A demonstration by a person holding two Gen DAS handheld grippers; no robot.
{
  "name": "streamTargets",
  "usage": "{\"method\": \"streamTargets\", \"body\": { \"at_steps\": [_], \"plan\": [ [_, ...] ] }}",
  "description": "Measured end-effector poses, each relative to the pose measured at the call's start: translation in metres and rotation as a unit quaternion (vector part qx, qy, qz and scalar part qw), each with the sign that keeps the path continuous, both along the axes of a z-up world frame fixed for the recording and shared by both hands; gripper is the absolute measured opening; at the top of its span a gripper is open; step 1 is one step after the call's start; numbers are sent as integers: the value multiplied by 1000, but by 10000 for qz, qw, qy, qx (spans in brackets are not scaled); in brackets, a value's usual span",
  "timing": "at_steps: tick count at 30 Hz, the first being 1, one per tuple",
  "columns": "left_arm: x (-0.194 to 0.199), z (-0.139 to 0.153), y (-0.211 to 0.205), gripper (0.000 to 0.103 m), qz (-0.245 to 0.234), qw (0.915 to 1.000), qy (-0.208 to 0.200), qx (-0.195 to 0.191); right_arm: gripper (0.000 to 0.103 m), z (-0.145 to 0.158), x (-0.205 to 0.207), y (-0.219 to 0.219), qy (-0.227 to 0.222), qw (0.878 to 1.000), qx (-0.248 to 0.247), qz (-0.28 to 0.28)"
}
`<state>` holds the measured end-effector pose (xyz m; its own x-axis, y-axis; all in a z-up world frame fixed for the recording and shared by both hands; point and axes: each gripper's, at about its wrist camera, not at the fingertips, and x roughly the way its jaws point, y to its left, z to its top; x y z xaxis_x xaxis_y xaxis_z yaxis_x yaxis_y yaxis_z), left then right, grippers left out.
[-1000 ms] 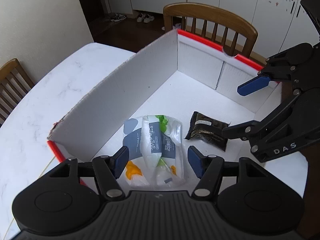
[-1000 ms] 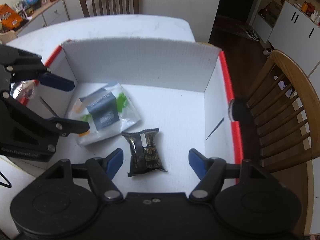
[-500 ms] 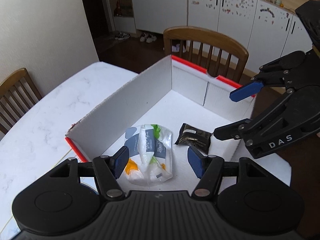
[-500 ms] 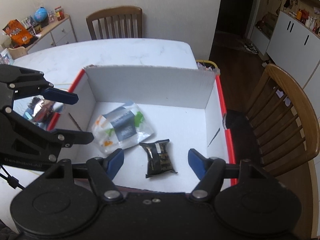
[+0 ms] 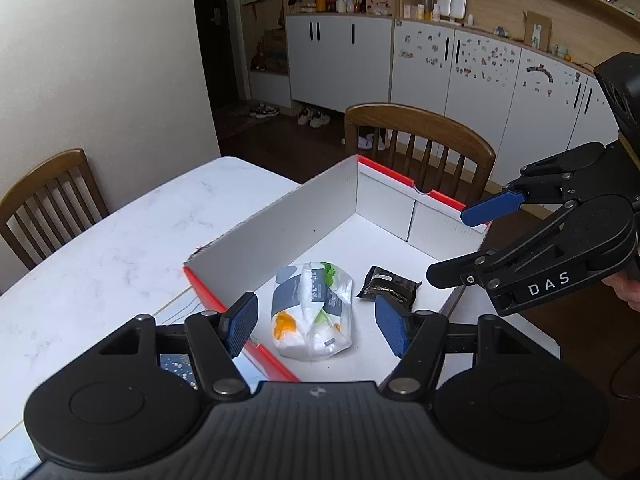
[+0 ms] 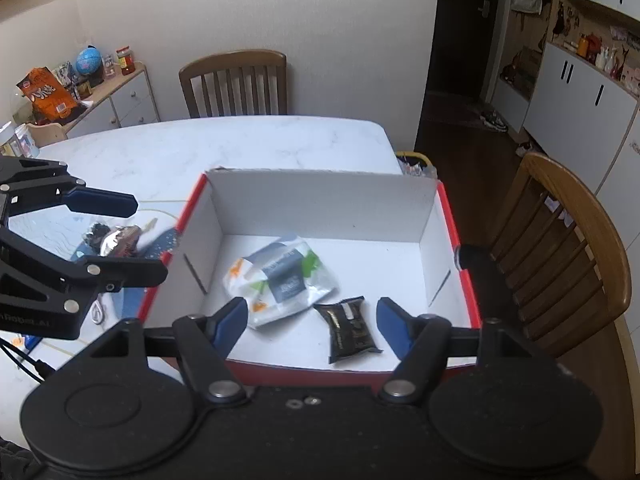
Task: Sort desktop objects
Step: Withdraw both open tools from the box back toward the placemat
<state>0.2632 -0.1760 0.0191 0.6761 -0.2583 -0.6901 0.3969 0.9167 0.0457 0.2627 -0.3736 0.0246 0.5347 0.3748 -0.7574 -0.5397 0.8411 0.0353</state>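
Note:
A white box with red rims (image 5: 280,220) (image 6: 320,196) stands on the marble table. Inside lie a white plastic packet with grey, green and orange print (image 5: 312,312) (image 6: 280,276) and a small black snack packet (image 5: 388,284) (image 6: 350,330). My left gripper (image 5: 316,324) is open and empty, held high above the box's near end; it also shows in the right wrist view (image 6: 116,236). My right gripper (image 6: 310,322) is open and empty above the box's other side; it also shows in the left wrist view (image 5: 464,244).
On the table left of the box lie a shiny foil-wrapped item (image 6: 116,238), a blue patterned mat (image 6: 160,244) and a white cable (image 6: 96,312). Wooden chairs (image 5: 420,144) (image 6: 568,252) (image 6: 236,84) stand around the table. A sideboard with snacks (image 6: 80,92) is at the far left.
Both grippers have risen and pulled back from the box, which now looks smaller and farther. Both packets lie still inside. Both grippers stay open.

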Motion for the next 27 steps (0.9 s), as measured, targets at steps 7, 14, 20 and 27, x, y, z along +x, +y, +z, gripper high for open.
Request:
{"method": "streamTargets", "body": {
  "at_steps": [7,14,20,27],
  "plan": [
    [-23,8,21,64,-27,9998,-90,-147,72,11,-20,19,-58,9998,195,-53],
    [-46,22,54,64,196,9987,-236,-395,74,18,-44,41,-100,9993,328,-122],
    [-67,23,84,64,418,9979,-315,-386,74,18,-65,67,-135,9992,348,-128],
    [-95,24,123,64,614,9963,-400,-453,79,19,-91,101,-195,9989,427,24]
  ]
}}
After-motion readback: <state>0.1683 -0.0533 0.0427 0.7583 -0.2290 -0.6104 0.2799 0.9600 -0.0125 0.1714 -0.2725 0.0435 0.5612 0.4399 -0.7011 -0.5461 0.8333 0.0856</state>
